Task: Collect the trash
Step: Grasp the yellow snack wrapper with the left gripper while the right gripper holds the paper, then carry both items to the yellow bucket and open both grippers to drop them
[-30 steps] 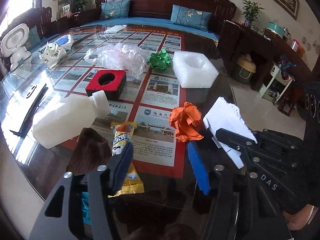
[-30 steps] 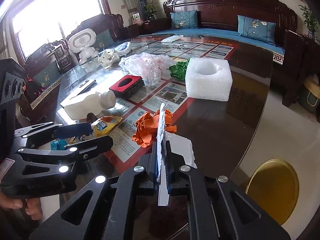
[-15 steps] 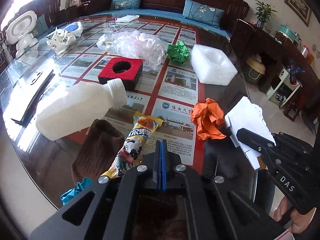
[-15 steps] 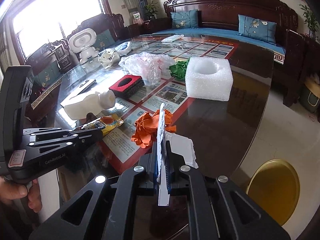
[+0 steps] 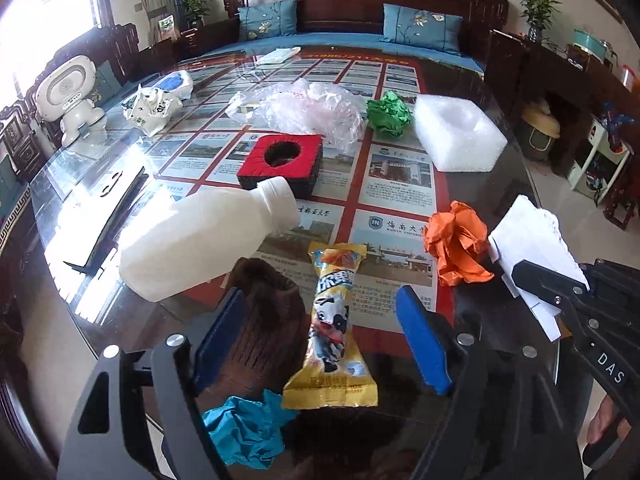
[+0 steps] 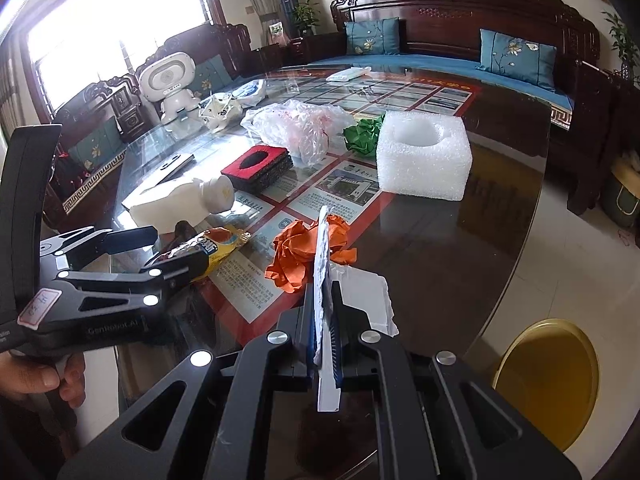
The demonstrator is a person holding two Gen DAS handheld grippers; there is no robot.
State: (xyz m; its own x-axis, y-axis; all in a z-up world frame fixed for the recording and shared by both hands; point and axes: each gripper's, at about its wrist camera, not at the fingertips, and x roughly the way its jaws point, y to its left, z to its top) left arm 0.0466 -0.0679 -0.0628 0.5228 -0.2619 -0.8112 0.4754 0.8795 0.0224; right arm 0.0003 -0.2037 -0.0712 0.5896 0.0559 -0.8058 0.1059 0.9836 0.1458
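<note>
My left gripper [image 5: 326, 332] is open, its blue pads either side of a yellow snack wrapper [image 5: 332, 332] that lies on the glass table [image 5: 480, 184]. It shows from the side in the right wrist view [image 6: 160, 248]. My right gripper [image 6: 323, 312] is shut on a flat white foam sheet [image 6: 322, 264], held on edge above the table's near edge; the sheet also shows in the left wrist view [image 5: 532, 240]. A crumpled orange paper [image 5: 456, 248] lies just beyond it. A white plastic bottle [image 5: 208, 240] lies on its side to the left.
A brown scrap [image 5: 264, 320] and teal paper [image 5: 244, 428] lie by the left gripper. Farther off are a red-and-black box [image 5: 280, 164], clear plastic bag [image 5: 308, 112], green paper ball [image 5: 388, 114] and white foam block [image 5: 456, 138]. A yellow bin [image 6: 548, 380] stands on the floor at right.
My left gripper was open, shut half a second ago, and is open again, now straddling the snack wrapper. The right gripper holds the foam sheet still.
</note>
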